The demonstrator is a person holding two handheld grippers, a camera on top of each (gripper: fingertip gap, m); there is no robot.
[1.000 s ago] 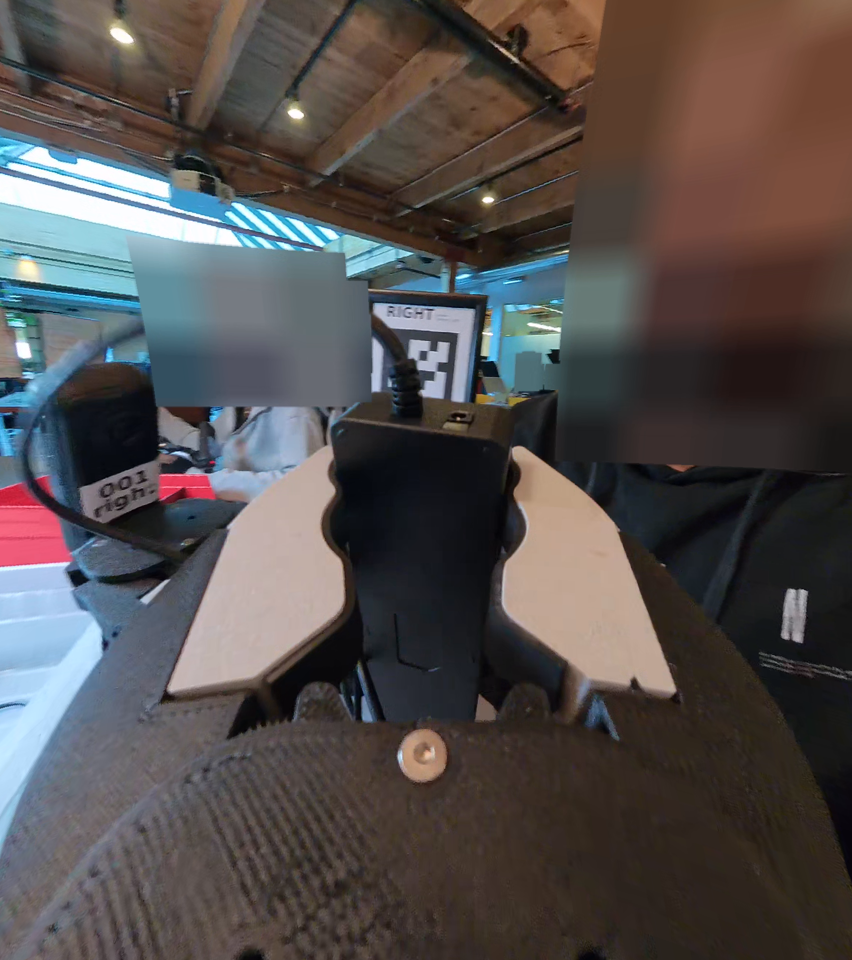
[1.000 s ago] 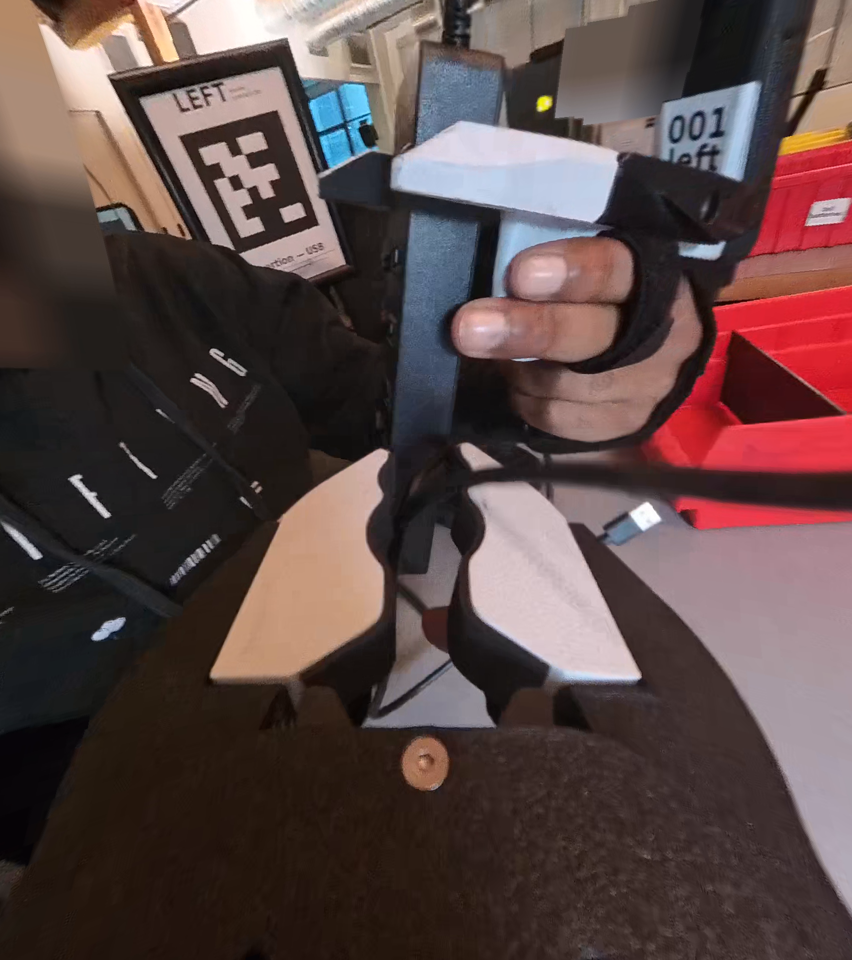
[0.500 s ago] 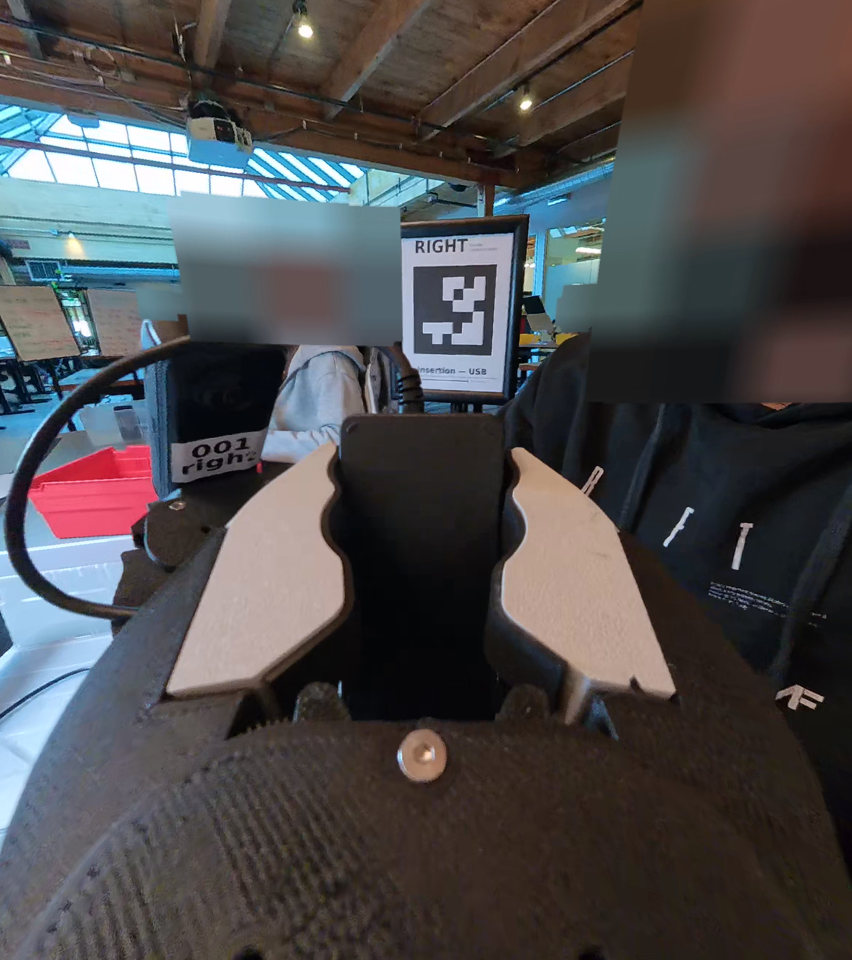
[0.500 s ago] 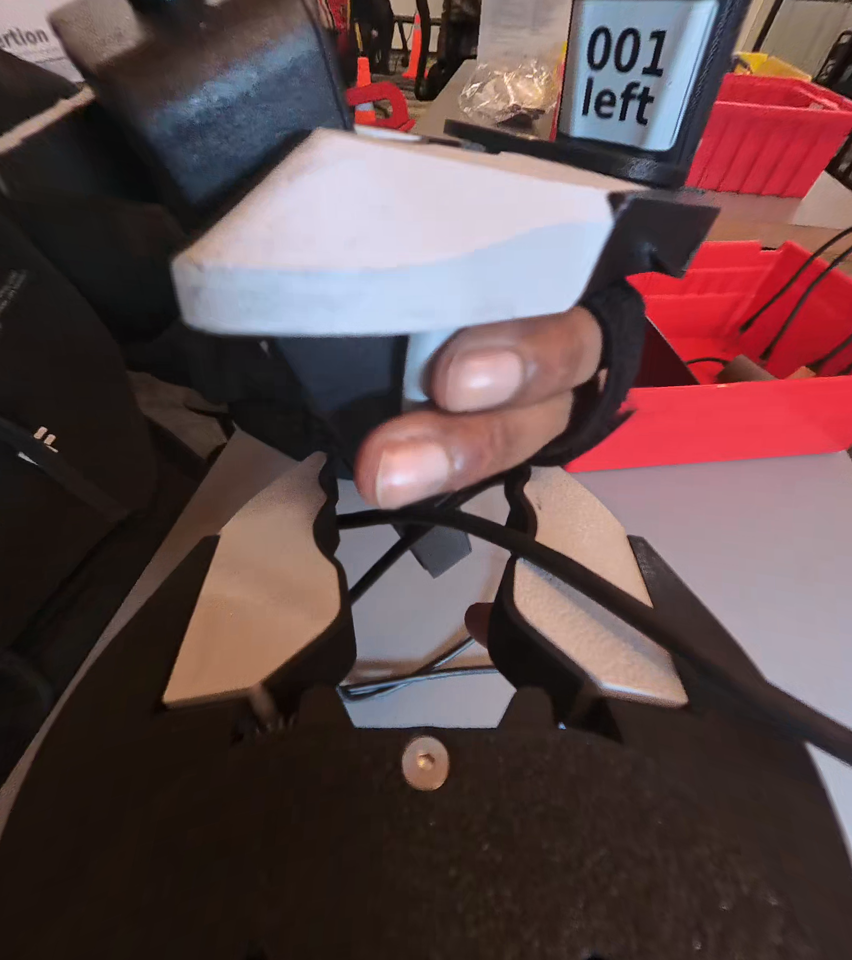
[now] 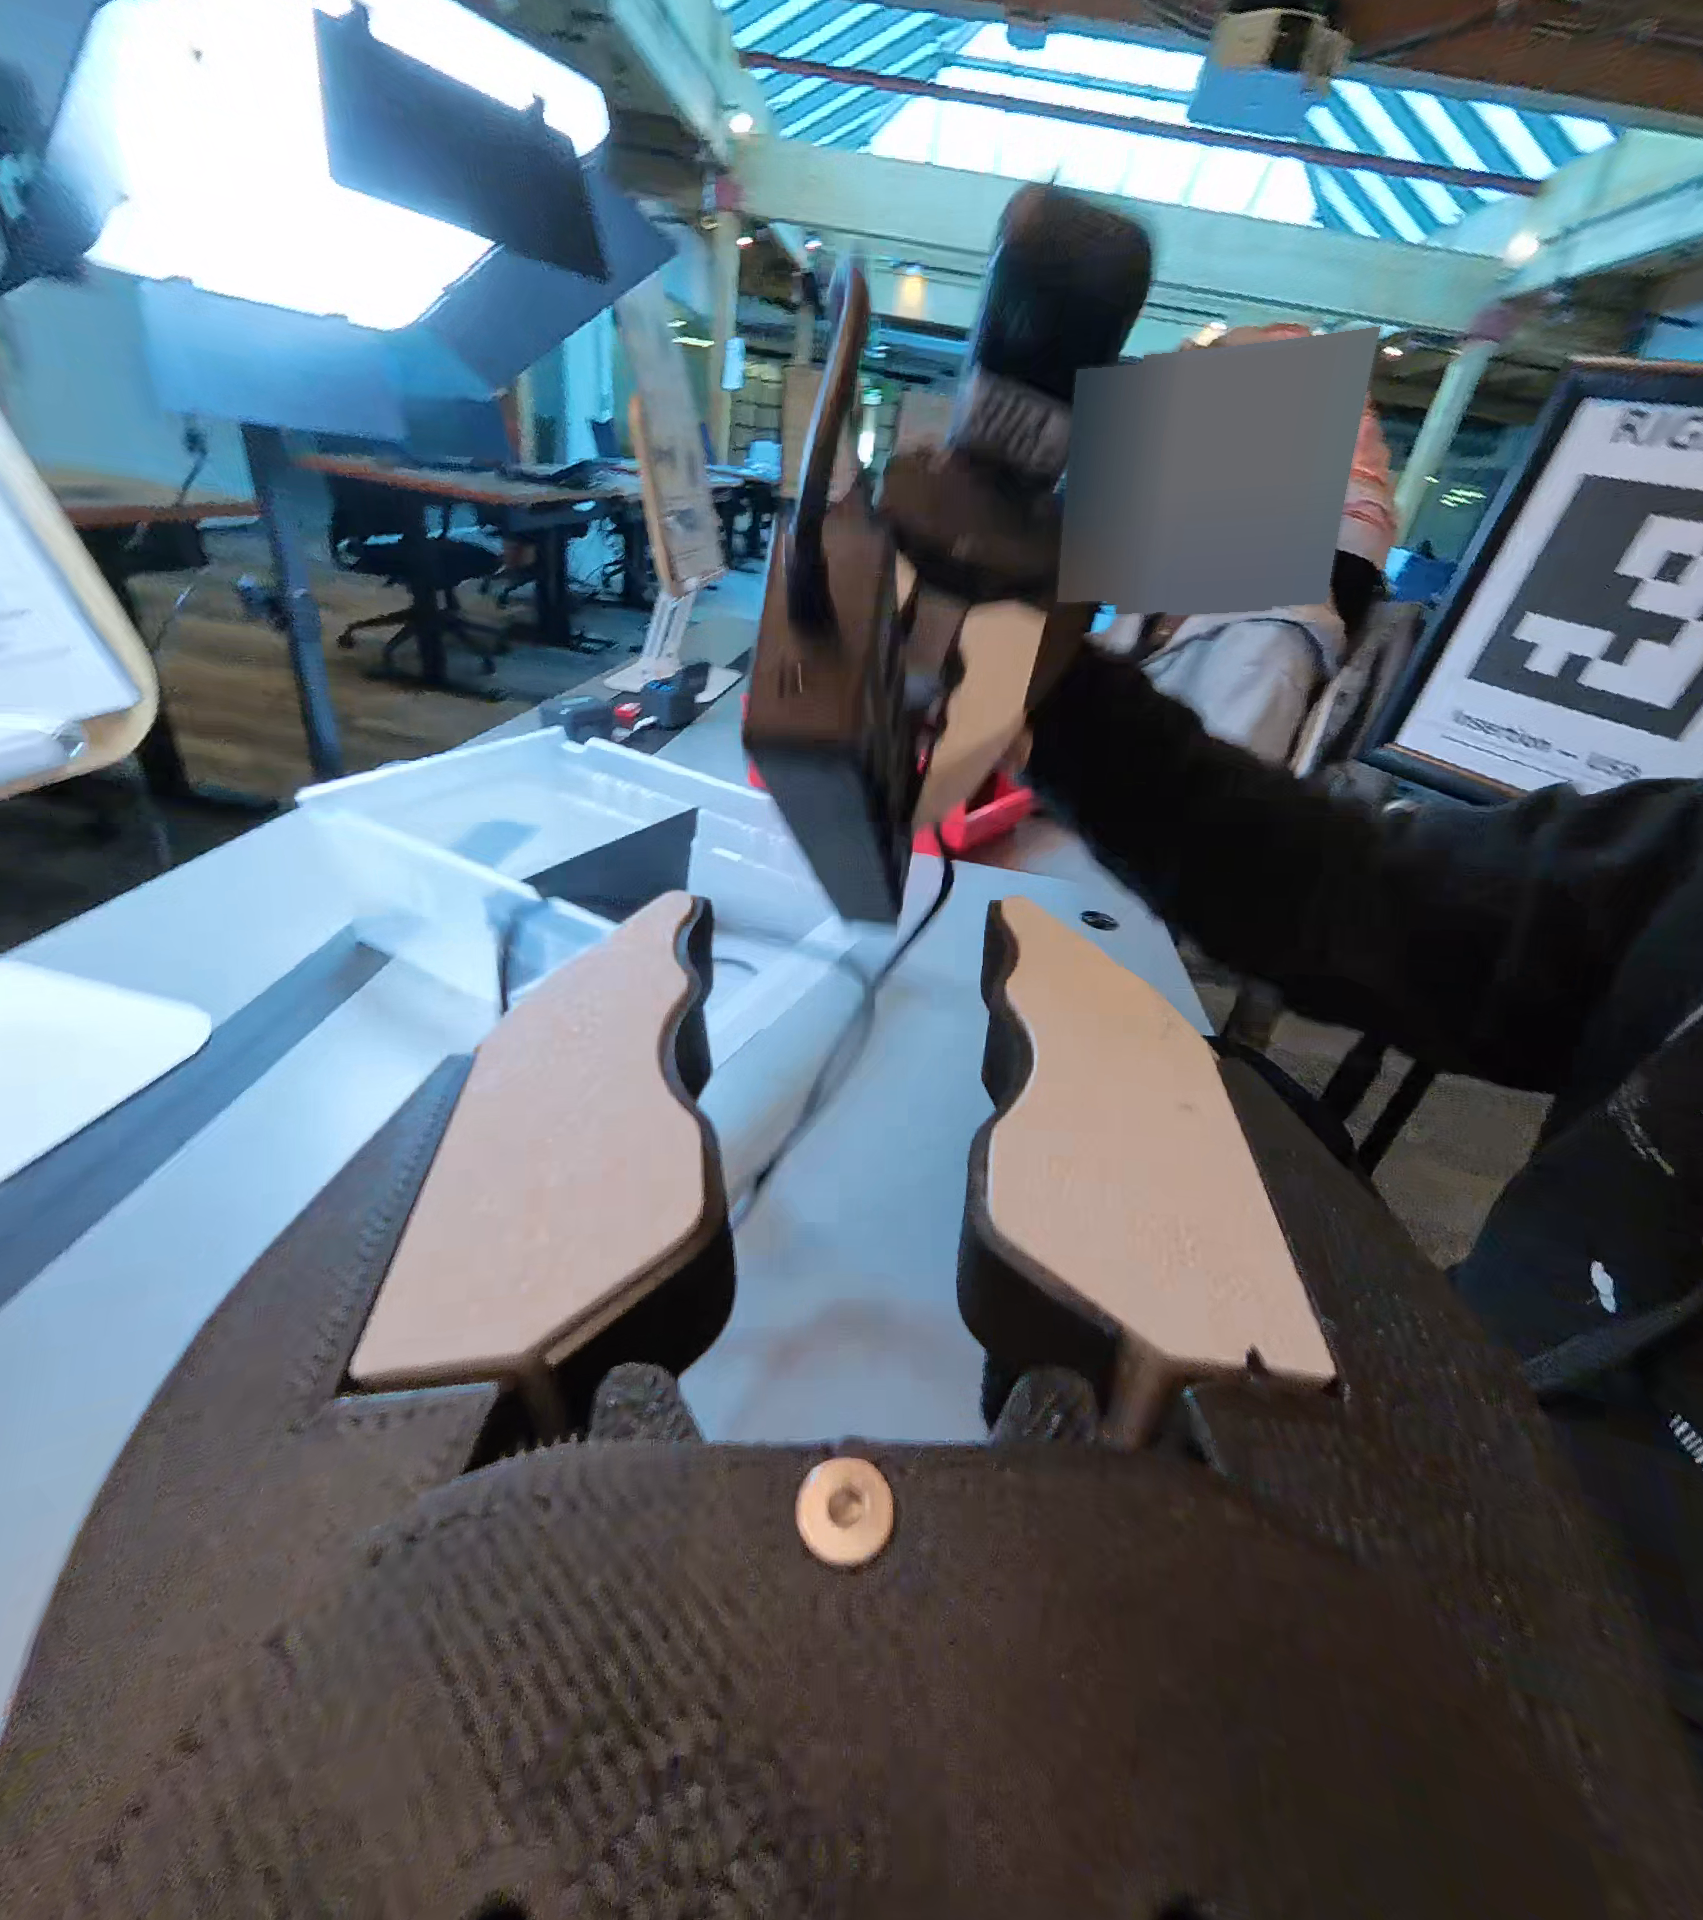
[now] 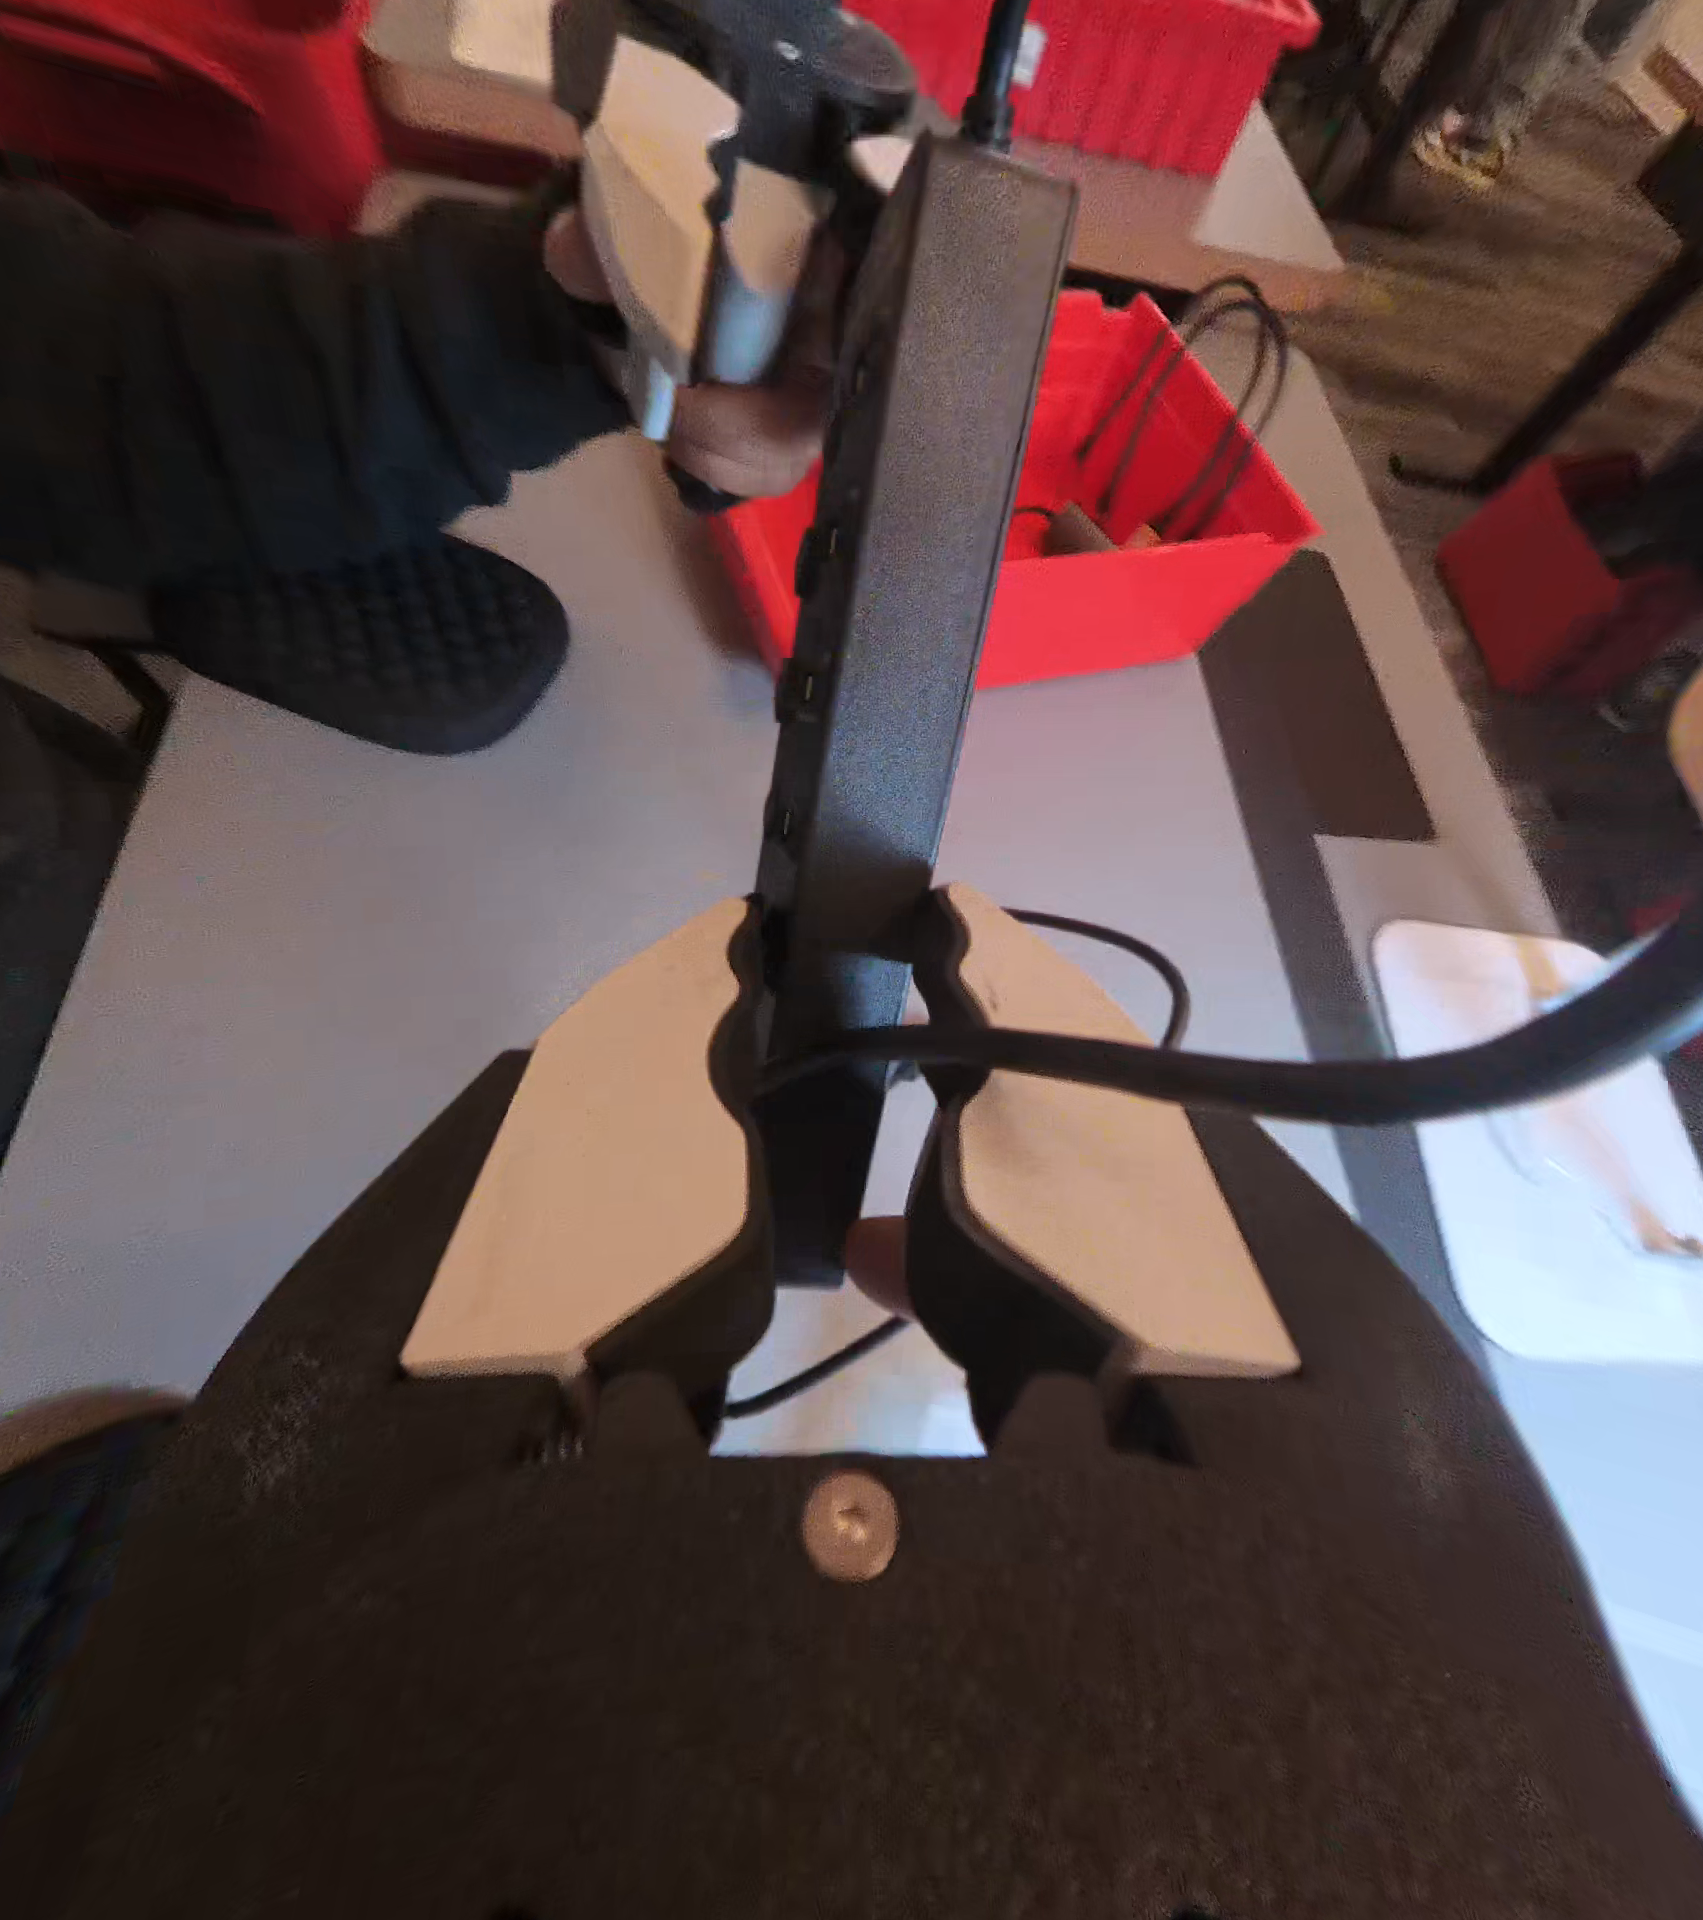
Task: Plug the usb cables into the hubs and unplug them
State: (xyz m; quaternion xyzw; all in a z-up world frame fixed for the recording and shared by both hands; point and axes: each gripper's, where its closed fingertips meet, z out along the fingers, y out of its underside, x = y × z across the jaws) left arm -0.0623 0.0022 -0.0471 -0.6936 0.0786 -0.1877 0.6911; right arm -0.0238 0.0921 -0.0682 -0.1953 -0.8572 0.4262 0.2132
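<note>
My right gripper (image 6: 847, 914) is shut on the near end of a long black USB hub (image 6: 888, 623), which stands out away from me over the grey table (image 6: 359, 935). A thick black cable (image 6: 1242, 1070) crosses over my right fingers. A thin black cable (image 6: 1148, 966) curls on the table beneath. My left gripper (image 5: 847, 925) is open and empty, set back from the hub (image 5: 821, 707), and a thin cable (image 5: 857, 997) hangs from the hub to the table. In the right wrist view the left gripper (image 6: 722, 229) is beside the hub's far end.
A red bin (image 6: 1138, 613) with several cables sits behind the hub. A white tray (image 5: 556, 810) lies at the table's left, also in the right wrist view (image 6: 1553, 1195). A white stand base (image 5: 16, 1029) and a framed marker sign (image 5: 1636, 603) flank the table. Spacing between my two grippers at the tips: around 11 centimetres.
My left gripper has opened, let go of the hub and drawn back. My right gripper, open half a second ago, has closed on the hub and holds it alone.
</note>
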